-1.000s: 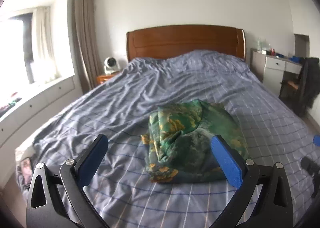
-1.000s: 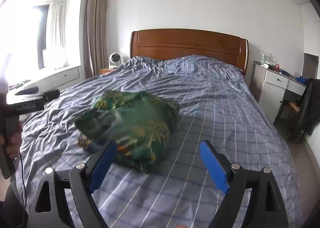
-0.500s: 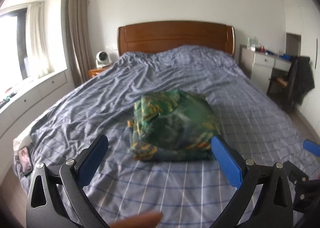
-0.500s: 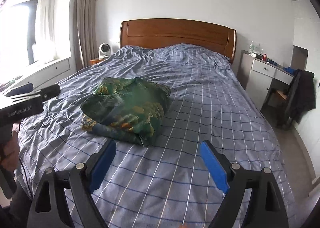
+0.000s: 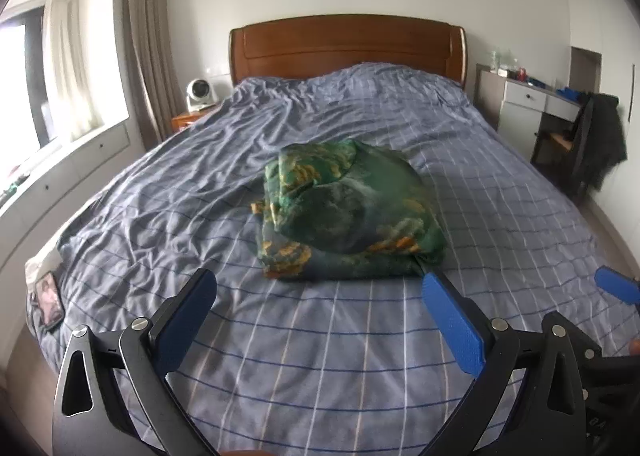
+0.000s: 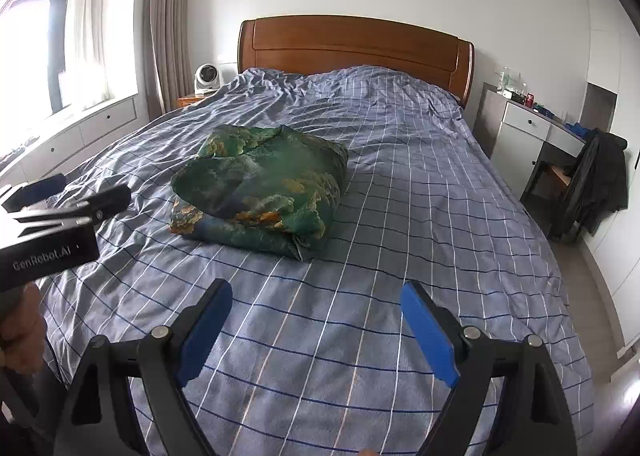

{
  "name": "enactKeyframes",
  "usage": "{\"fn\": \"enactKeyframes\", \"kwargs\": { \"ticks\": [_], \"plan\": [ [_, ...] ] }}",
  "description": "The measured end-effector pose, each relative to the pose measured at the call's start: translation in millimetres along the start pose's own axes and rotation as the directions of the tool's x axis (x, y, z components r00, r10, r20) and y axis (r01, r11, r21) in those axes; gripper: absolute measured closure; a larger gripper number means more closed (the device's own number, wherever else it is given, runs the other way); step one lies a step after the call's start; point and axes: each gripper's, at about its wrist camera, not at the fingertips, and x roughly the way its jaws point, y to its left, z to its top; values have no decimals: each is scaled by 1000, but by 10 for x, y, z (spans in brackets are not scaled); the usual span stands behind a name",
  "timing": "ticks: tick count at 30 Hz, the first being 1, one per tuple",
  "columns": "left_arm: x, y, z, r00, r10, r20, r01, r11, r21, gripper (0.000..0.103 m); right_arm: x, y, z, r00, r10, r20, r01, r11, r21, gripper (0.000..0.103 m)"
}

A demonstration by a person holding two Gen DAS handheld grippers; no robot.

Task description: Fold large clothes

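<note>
A folded green garment with yellow and orange print (image 5: 348,211) lies in a thick bundle on the blue checked bed cover (image 5: 320,356). In the right wrist view the same garment (image 6: 264,191) sits ahead and to the left. My left gripper (image 5: 318,284) hovers above the cover just short of the bundle, jaws wide open, nothing between the blue pads. My right gripper (image 6: 316,296) is open too, over bare cover to the right of the bundle. The left gripper's black body (image 6: 52,240) shows at the left edge of the right wrist view, held by a hand.
A wooden headboard (image 5: 344,47) stands at the far end of the bed. A phone (image 5: 50,298) lies on the bed's near left corner. A white desk and a chair draped with a dark coat (image 5: 596,143) stand to the right; a small fan (image 5: 198,93) sits on the left nightstand.
Both grippers have drawn back from the green bundle, which now lies farther ahead and lower on the cover. Both stay open with nothing held.
</note>
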Motion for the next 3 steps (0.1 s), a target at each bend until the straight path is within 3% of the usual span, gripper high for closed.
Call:
{"fn": "enactKeyframes", "kwargs": {
  "ticks": [3],
  "plan": [
    [-47,-91,-43,1000,7,23,-8,999,46,0,-11,9,-12,1000,-3,-3,3,1000,-2,15]
  ]
}}
